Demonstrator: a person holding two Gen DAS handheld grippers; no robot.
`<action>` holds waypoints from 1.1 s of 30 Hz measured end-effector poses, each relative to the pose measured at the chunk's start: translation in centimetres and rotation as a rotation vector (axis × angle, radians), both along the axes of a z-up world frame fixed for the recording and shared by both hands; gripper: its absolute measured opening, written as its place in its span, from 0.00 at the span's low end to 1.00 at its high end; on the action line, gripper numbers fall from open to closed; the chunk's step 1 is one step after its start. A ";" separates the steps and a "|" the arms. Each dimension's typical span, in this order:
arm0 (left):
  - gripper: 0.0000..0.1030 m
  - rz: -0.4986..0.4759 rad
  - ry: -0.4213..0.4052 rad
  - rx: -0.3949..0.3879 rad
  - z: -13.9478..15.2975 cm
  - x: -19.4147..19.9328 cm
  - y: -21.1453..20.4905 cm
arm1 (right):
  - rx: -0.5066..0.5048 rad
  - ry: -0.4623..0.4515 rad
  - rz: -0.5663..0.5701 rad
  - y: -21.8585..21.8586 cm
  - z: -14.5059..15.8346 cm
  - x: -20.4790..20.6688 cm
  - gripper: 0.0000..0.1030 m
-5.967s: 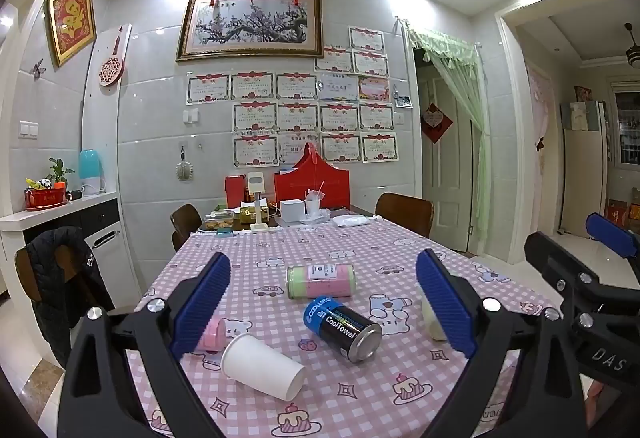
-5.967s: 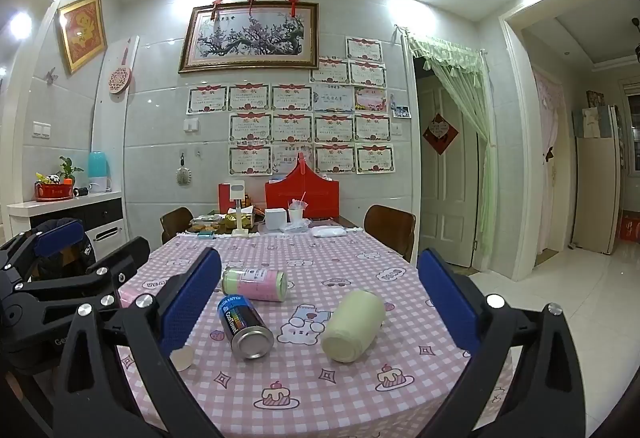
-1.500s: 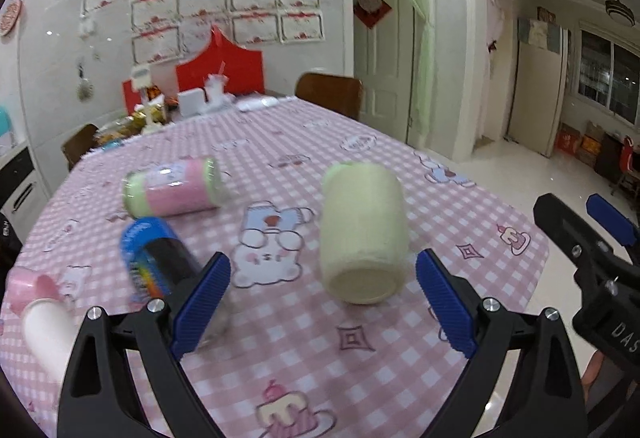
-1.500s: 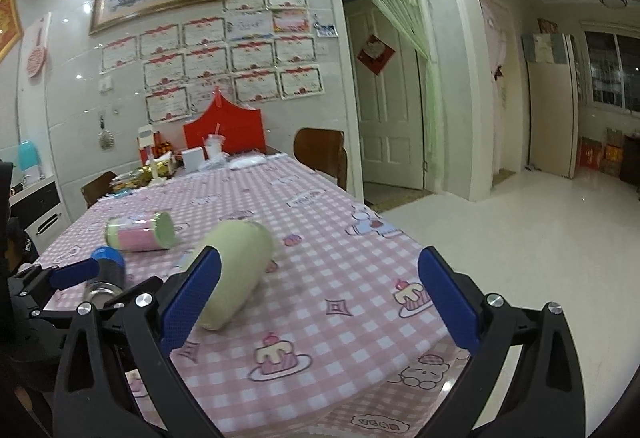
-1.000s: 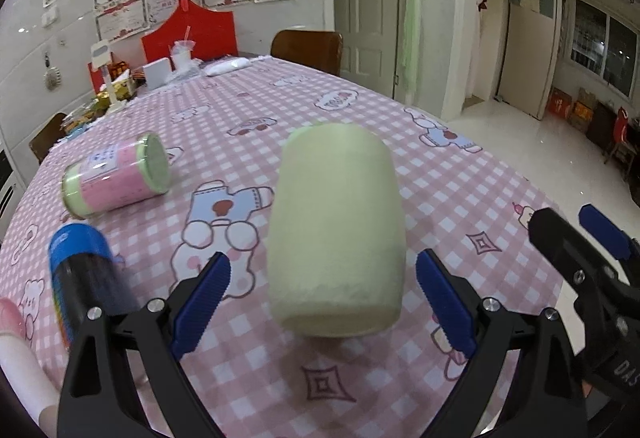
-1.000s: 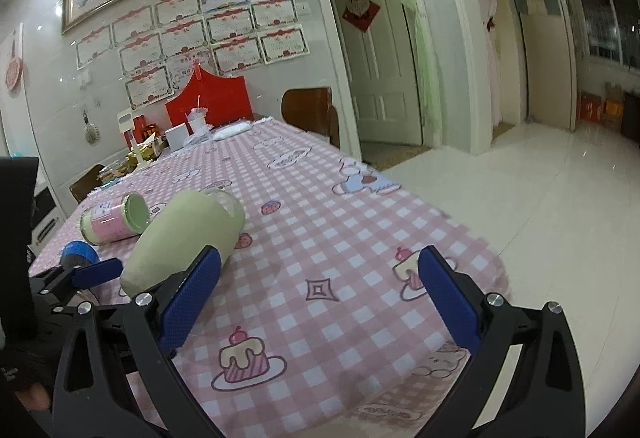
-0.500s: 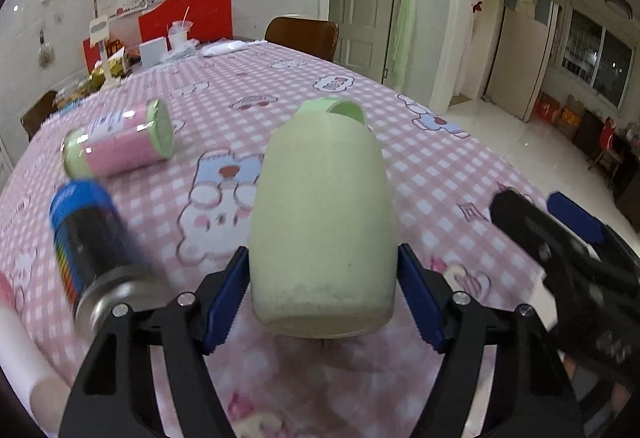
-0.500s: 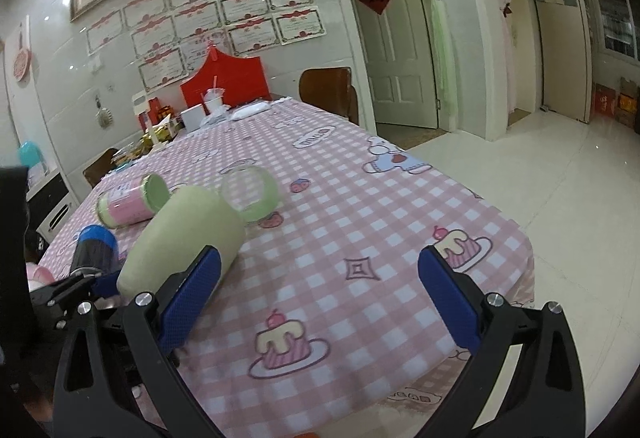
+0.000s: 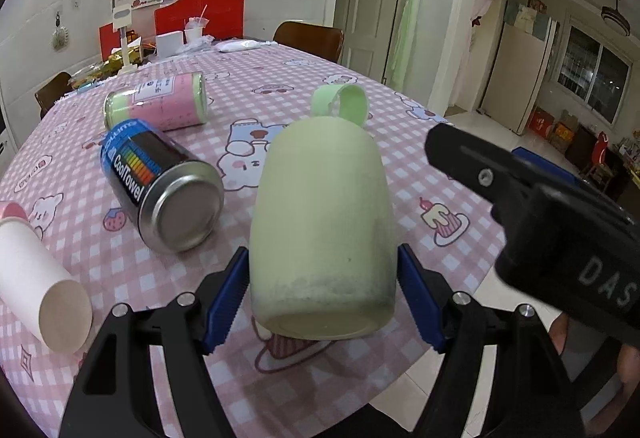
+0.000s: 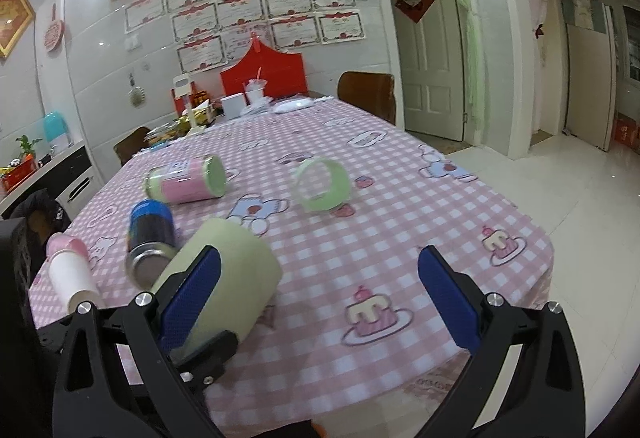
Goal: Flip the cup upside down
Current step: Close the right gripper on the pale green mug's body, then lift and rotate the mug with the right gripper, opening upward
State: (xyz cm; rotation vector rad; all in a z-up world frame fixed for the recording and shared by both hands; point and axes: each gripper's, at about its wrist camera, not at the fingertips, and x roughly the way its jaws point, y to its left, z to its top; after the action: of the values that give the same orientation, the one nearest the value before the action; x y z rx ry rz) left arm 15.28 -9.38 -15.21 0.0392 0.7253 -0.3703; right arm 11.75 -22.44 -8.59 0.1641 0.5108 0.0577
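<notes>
Cup (image 9: 320, 222): pale green, matte, wide straight-sided body, seen on its side with the base toward the left wrist camera and the mouth pointing toward the table's middle. It is clamped across the body near the base by the left gripper (image 9: 322, 298), both blue pads pressed on opposite sides. It is held near the table's (image 9: 280, 85) near edge, toward the near right corner; whether it is touching the cloth or lifted just off it cannot be told. In the right wrist view the same cup (image 10: 228, 274) is seen low at the left.

Handling, judged: rigid wall, probably ceramic or thick plastic, so no crushing is expected; a moderate weight is likely. The matte finish should give decent friction, but the round body could rotate between flat pads during the turn. The grip low near the base looks adequate; a hold closer to mid-body would balance better. A hard set-down on the rim is to be avoided if it is ceramic.

The right gripper (image 10: 320, 294) is spread wide, nothing between its pads, hanging over the near right edge.

A green ring (image 9: 340, 105) is seen just beyond the cup. A black can (image 9: 160, 185) lies to its left, a pink canister (image 9: 160, 107) farther back, and a white paper cup (image 9: 36, 278) at the left edge.
</notes>
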 end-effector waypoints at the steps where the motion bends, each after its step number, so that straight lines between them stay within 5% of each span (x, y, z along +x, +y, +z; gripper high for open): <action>1: 0.70 0.002 0.002 -0.007 0.0 -0.1 0.2 | -0.004 0.009 0.005 0.2 0.0 0.1 0.93; 12: 0.76 -0.015 -0.095 -0.053 2.3 -2.5 3.4 | 0.171 0.137 0.052 0.8 -0.3 1.7 0.93; 21: 0.78 0.144 -0.111 -0.112 3.4 -2.0 9.3 | 0.359 0.319 0.097 2.2 -2.7 5.2 0.92; 30: 0.78 0.227 -0.107 -0.094 3.1 -0.4 10.6 | 0.483 0.387 0.169 1.9 -3.6 6.6 0.92; 33: 0.78 0.233 -0.095 -0.101 2.9 0.0 10.7 | 0.461 0.384 0.188 2.1 -3.3 6.6 0.82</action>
State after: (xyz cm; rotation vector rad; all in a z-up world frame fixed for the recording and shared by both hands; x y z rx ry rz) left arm 15.31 1.35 -12.34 -0.1212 0.6091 -0.1807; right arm 18.35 -20.35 -11.89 0.5850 0.8914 0.3334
